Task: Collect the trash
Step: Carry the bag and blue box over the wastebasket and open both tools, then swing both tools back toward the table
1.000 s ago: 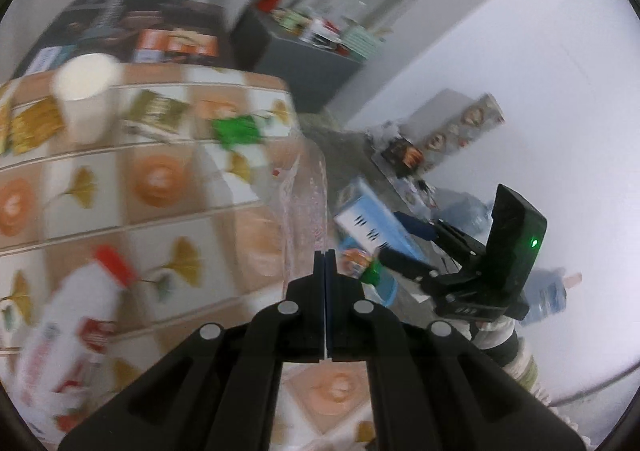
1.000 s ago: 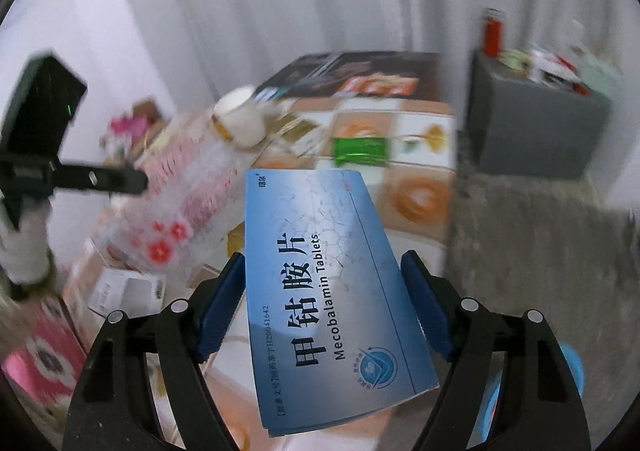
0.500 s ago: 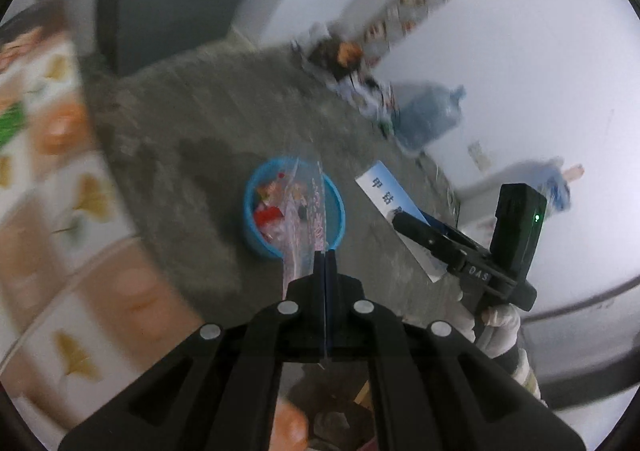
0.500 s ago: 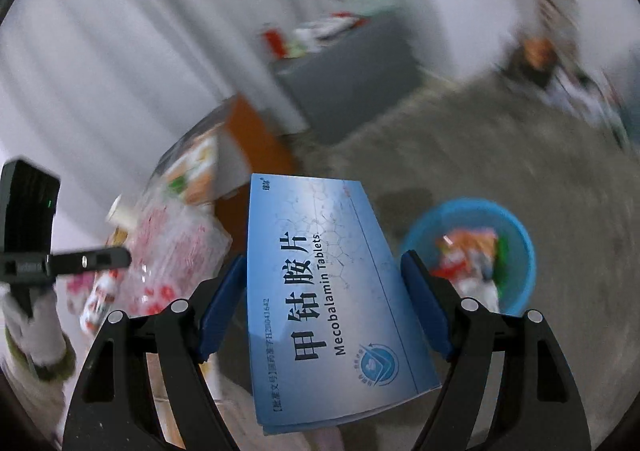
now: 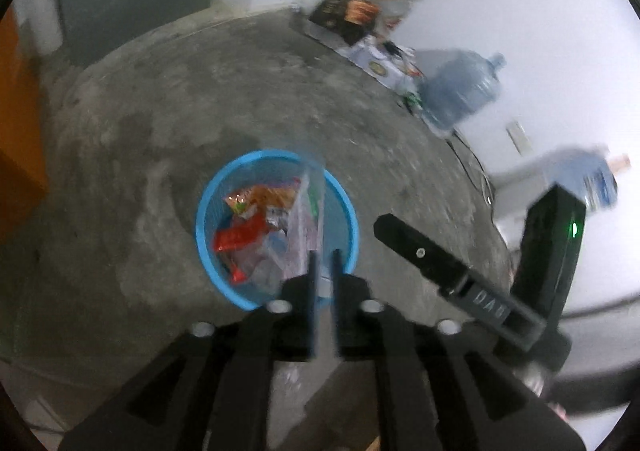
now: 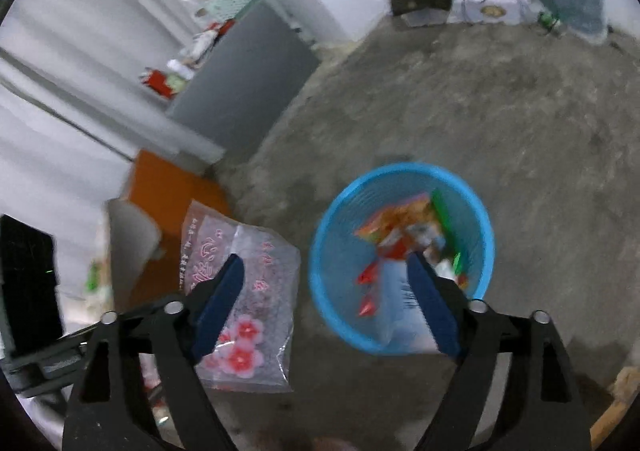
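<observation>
- Your left gripper (image 5: 323,263) is opening, jaws narrowly apart; the clear bag (image 5: 305,229) hangs just past their tips, over the blue bin (image 5: 204,227). Motion blur hides whether the pads touch it.
- From your right wrist view that bag (image 6: 244,291), printed with pink flowers, shows left of the bin (image 6: 320,275) and behind the left finger.
- Your right gripper (image 6: 326,307) stands wide and opening; the blue pill box (image 6: 398,307), blurred, sits by the inside of the right finger, apparently loose, over the bin's near rim.
- The bin holds red, orange and green wrappers (image 5: 248,219).
- It stands on a bare grey concrete floor (image 6: 500,111).
- Around: a grey cabinet (image 6: 248,79) with clutter on top, white curtains, an orange table side (image 6: 172,187), a water jug (image 5: 460,91) and boxes by the white wall.
</observation>
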